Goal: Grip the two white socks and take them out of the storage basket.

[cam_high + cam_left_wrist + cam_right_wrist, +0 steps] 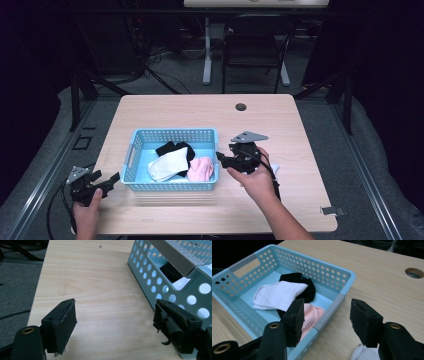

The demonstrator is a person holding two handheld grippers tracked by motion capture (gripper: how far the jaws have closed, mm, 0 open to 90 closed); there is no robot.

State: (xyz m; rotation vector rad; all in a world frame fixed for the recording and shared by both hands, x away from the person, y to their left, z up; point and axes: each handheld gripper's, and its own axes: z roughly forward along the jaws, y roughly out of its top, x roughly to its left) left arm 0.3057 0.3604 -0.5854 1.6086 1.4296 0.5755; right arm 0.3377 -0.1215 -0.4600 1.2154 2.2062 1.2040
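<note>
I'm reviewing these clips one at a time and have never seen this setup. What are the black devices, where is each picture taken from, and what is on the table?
There is no robot here. A person holds a hand-held gripper in each hand: the left gripper and the right gripper. Each has two black fingers that open and shut like tongs.

The high view looks down from above the person's side of the wooden table. The other two views come from cameras riding on each gripper, looking out along its own fingers.

On the table stands a light blue perforated basket. In it lie a white sock, a black sock and a pink sock. A bit of white cloth lies on the table by the right gripper.

Both grippers are open and hold nothing, one at each side of the basket.
</note>
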